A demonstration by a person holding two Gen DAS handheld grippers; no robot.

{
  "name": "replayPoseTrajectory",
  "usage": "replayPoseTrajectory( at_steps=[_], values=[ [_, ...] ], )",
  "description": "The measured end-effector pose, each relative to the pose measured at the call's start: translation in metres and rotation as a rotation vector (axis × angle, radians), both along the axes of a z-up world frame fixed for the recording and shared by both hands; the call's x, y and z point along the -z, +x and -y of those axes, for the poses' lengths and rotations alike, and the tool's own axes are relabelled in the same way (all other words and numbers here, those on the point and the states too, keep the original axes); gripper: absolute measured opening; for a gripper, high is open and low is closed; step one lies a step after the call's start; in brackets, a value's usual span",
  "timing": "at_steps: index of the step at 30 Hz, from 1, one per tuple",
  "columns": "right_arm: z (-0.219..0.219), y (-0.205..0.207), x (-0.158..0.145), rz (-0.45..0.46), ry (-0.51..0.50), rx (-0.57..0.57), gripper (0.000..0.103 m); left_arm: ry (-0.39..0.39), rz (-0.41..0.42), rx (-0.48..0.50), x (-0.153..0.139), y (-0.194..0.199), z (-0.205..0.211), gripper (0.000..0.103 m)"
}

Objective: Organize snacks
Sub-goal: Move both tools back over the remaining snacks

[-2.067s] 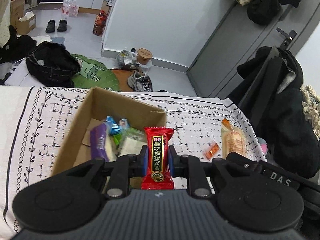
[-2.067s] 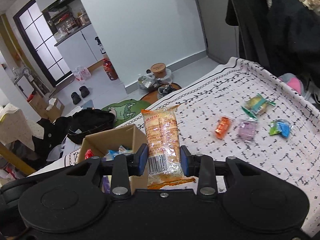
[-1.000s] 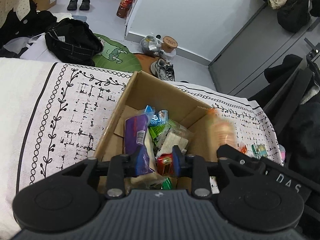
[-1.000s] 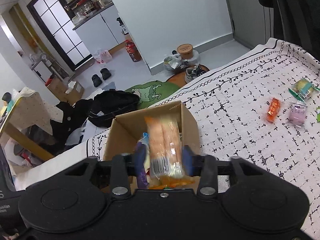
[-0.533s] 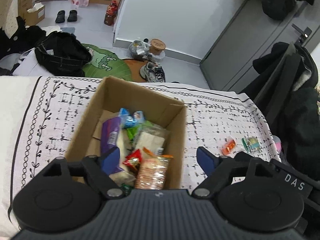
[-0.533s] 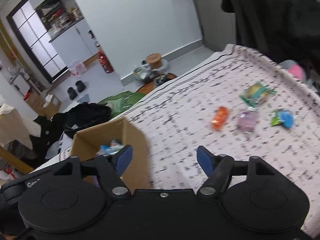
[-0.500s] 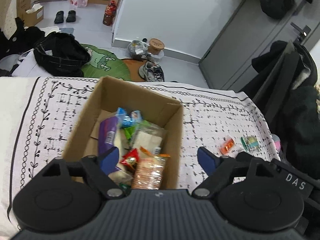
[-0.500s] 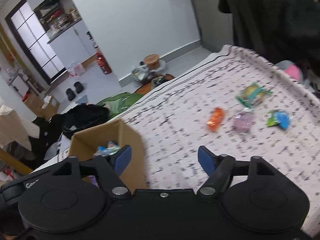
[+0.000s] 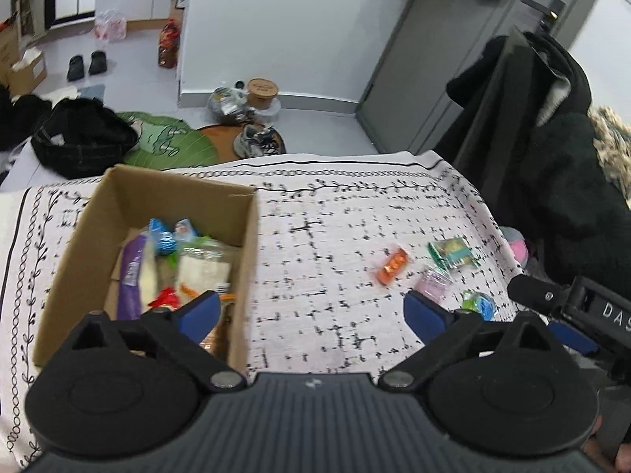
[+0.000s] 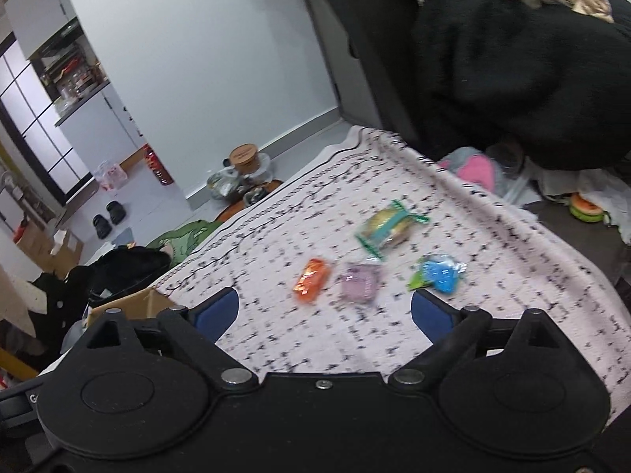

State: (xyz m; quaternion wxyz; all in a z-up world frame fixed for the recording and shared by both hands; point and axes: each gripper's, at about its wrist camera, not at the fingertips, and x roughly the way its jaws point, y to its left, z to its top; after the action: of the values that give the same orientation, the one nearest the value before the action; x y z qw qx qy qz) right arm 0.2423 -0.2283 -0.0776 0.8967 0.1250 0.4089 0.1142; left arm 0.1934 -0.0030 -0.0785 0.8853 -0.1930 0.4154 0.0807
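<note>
While both the left claw [image 9: 311, 313] and right claw [image 10: 324, 310] have just spread wide, empty, "DAS" lettering [image 9: 617, 318] shows.

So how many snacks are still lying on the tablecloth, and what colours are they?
Orange: 1, the orange snack
Purple: 1, the purple snack
Blue and green: 1, the blue snack
Green and yellow: 1, the green-edged snack
Total: 4 on the tablecloth, outside the box.
</note>
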Motion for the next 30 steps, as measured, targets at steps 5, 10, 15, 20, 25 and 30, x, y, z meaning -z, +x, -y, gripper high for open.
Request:
replayPoseTrajectory(
  at_steps=[5,10,15,20,25,30],
  values=[
    [0.020,0.003,0.001,0.003,0.013,-0.006,0.096,0.017,-0.004,0.021,0.001,0.007,0.019,0.103],
    [0.034,0.008,0.006,-0.006,0.012,-0.024,0.099,0.028,-0.003,0.018,-0.001,0.013,0.032,0.103],
    [0.044,0.015,0.011,-0.026,-0.015,-0.027,0.100,0.013,0.005,0.008,0.001,0.020,0.041,0.103],
    [0.061,0.028,0.017,-0.058,-0.007,0.011,0.100,0.004,0.020,-0.001,0.005,0.026,0.051,0.103],
    [0.072,0.037,0.031,-0.083,0.016,0.039,0.099,0.036,0.046,0.049,0.008,0.037,0.072,0.103],
    [0.085,0.045,0.047,-0.121,0.081,0.086,0.099,0.037,0.038,0.071,0.020,0.048,0.088,0.103]
  ],
)
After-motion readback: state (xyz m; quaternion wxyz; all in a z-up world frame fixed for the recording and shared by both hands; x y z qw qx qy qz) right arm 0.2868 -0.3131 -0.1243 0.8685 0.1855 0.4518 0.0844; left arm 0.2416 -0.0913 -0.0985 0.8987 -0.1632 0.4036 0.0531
